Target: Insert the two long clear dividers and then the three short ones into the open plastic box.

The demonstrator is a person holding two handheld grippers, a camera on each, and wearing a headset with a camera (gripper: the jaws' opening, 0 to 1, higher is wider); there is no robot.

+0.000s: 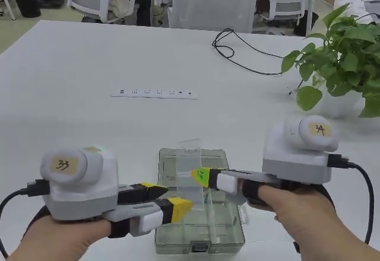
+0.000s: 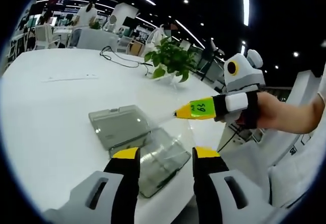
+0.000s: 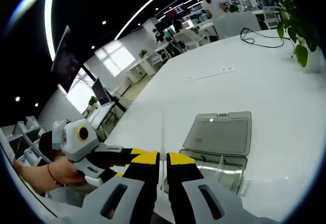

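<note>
Head view is showing a person at a white table [image 1: 71,65], working two handheld grippers over a clear rectangular plastic box [image 1: 234,228]. The box is lying open at the bottom centre of the frame. Its flat lid [image 1: 169,160] is spreading toward the top of the frame and its latch edge is facing the camera.

The right gripper [image 1: 202,177] is reaching in from the right of the frame. Its yellow-tipped jaws are pinching a thin clear plastic divider [image 1: 190,154], which is standing upright on edge over the middle of the box. Whether its lower edge is touching the box cannot be told. In the right gripper view the jaws are sitting almost together at the bottom centre, and the divider is rising between them as a fine pale line, with the box just to its right.

The left gripper [image 1: 171,199] is pointing in from the lower left of the head view, just beside the box. In the left gripper view its jaws are standing apart and holding nothing, with the box lying between and beyond them.

Farther up the head view, a white power strip [image 1: 153,92] is lying at centre. A black cable [image 1: 237,47] is looping above it, and a leafy green plant in a white pot [image 1: 341,59] is sitting at the right edge.
</note>
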